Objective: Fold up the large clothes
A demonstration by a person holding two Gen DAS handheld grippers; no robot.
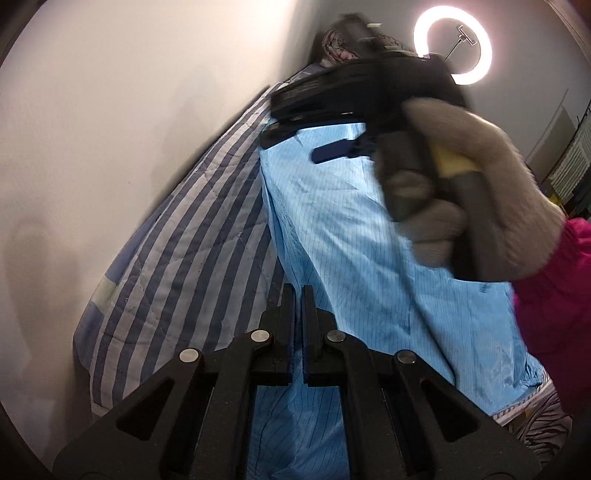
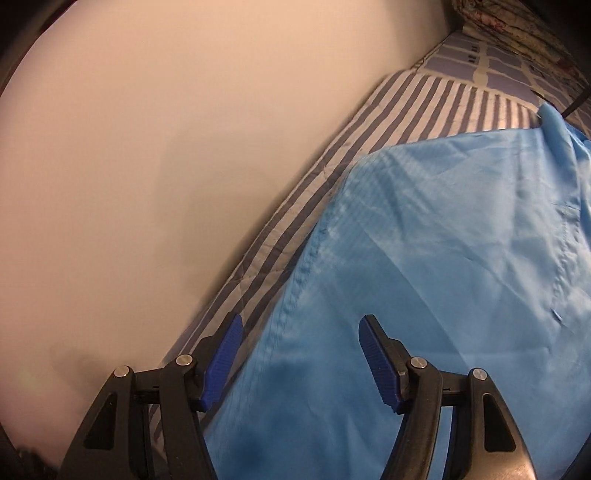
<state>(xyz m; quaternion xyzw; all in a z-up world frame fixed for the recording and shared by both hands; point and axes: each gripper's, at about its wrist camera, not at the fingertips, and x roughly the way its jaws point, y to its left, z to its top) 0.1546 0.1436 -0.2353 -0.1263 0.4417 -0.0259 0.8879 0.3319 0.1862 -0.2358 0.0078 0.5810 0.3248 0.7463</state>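
Note:
A large light-blue garment (image 1: pixel 351 236) lies spread on a striped bedspread (image 1: pixel 177 236). My left gripper (image 1: pixel 298 295) is shut, its jaws nearly touching, at the garment's edge; whether cloth is pinched between them is unclear. The right gripper (image 1: pixel 343 151) shows in the left wrist view, held by a grey-gloved hand (image 1: pixel 480 184) above the garment's far end. In the right wrist view the right gripper (image 2: pixel 301 325) is open and empty, just above the garment (image 2: pixel 443 258), astride its stitched side hem.
A pale wall (image 2: pixel 147 166) runs along the bed's far side. Patterned bedding (image 2: pixel 517 29) is piled at the head of the bedspread (image 2: pixel 424 99). A lit ring light (image 1: pixel 452 44) stands beyond the bed. A pink sleeve (image 1: pixel 554 295) is at the right.

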